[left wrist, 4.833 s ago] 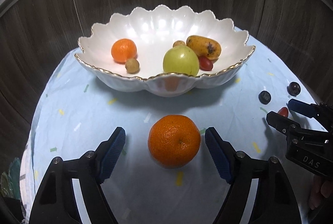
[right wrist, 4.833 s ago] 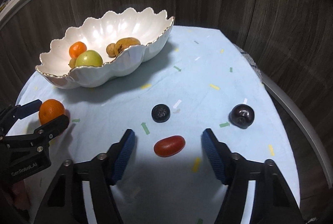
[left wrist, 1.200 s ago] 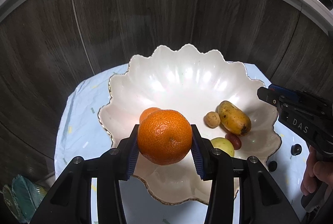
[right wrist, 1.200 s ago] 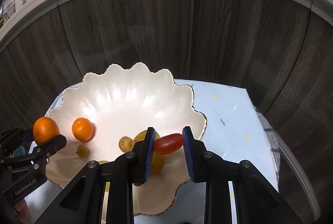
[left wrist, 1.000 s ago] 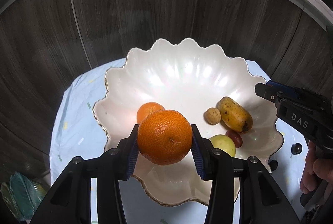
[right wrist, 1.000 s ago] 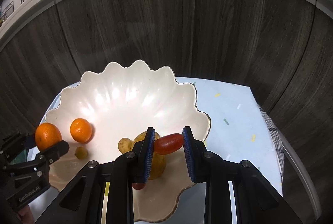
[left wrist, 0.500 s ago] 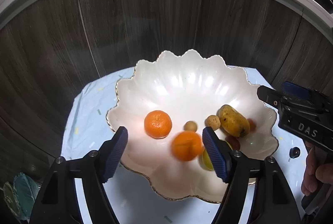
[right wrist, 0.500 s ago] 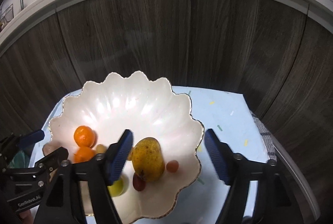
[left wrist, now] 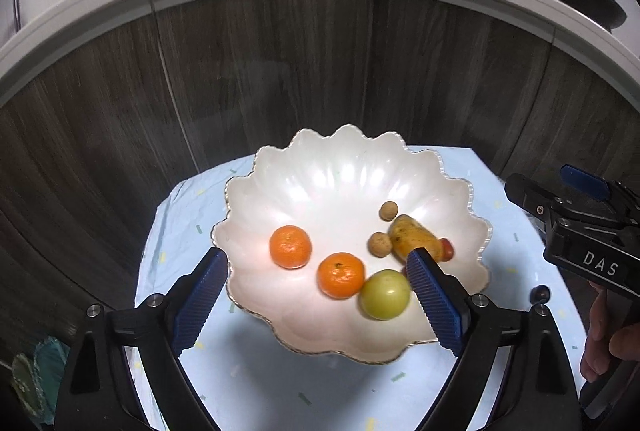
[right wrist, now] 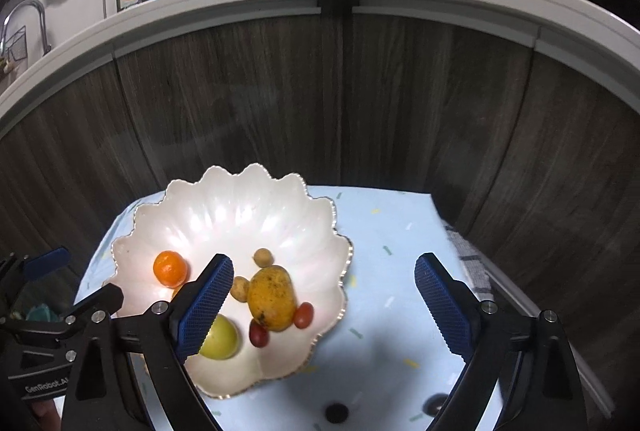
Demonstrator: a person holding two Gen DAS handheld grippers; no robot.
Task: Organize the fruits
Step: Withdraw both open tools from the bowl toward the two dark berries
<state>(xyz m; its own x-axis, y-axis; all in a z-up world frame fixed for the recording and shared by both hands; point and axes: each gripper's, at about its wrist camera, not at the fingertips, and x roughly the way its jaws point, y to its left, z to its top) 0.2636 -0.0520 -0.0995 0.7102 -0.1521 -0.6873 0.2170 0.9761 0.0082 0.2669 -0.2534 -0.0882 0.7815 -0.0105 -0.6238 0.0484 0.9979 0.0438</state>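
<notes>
Both tongs are basically the same build: matte black plastic arms forking out into a V, each tipped with a bright blue ribbed pad. The left tongs (left wrist: pixel 316 301) have round silver screws (left wrist: pixel 95 310) sitting on the arm joints, same deal on the right tongs (right wrist: pixel 324 305). Seen from the side, the right one's black body carries white "DAS" lettering (left wrist: pixel 599 262) plus a small cross-head screw near the nose, and the left one's side reads "GenRobot.AI" (right wrist: pixel 42 387) in white. A bare hand (left wrist: pixel 606 341) wraps the right handle, no sleeve visible.
</notes>
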